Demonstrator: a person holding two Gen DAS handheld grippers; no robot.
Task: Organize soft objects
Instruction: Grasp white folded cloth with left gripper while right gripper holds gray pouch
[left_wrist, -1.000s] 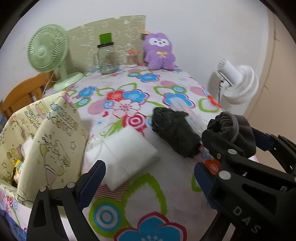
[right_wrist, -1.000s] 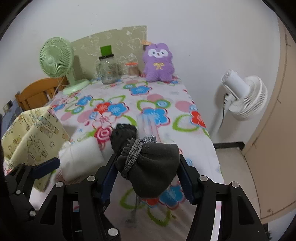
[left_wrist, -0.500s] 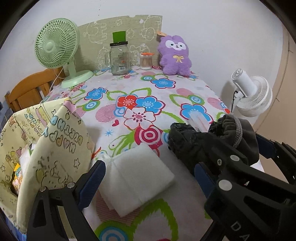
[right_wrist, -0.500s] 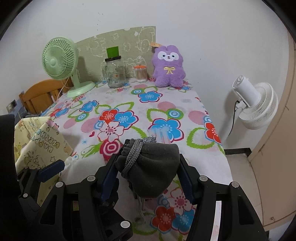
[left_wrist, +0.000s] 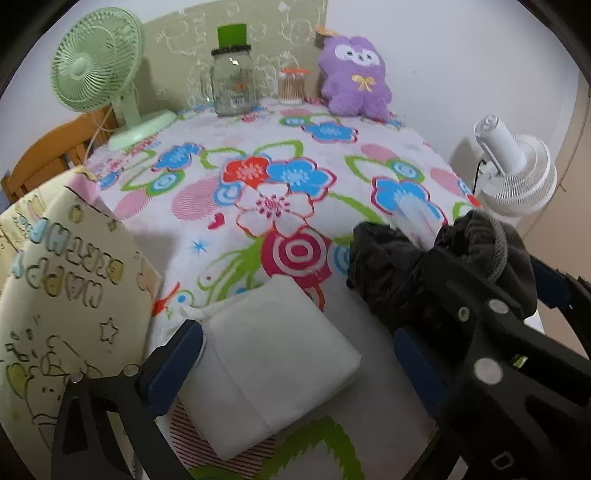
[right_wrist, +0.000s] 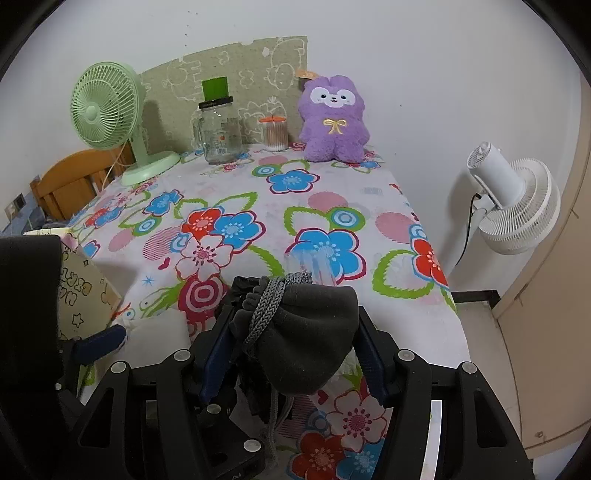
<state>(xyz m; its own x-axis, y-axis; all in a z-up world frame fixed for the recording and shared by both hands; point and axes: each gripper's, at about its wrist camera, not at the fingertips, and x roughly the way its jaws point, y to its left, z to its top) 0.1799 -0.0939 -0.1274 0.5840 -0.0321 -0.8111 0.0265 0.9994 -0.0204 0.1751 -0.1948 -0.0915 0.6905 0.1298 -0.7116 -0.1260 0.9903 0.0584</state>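
My right gripper (right_wrist: 295, 328) is shut on a dark grey knit pouch (right_wrist: 310, 343) with a braided cord, held above the table's near edge; it also shows in the left wrist view (left_wrist: 491, 251). My left gripper (left_wrist: 295, 354) is open, its fingers either side of a white soft pad (left_wrist: 273, 365) on the flowered tablecloth (left_wrist: 258, 177). A black crumpled cloth (left_wrist: 384, 262) lies right of the pad. A yellow printed gift bag (left_wrist: 62, 280) stands at the left. A purple plush toy (right_wrist: 334, 120) sits at the back.
A green desk fan (right_wrist: 110, 114), a glass jar with a green lid (right_wrist: 218, 125) and a small cotton-swab jar (right_wrist: 275, 133) stand along the back wall. A white floor fan (right_wrist: 513, 206) stands right of the table. A wooden chair (right_wrist: 70, 181) is at the left.
Both grippers have pulled back and risen a little, so more of the table shows. The right gripper still holds the grey pouch. The left gripper stays open over the white pad.
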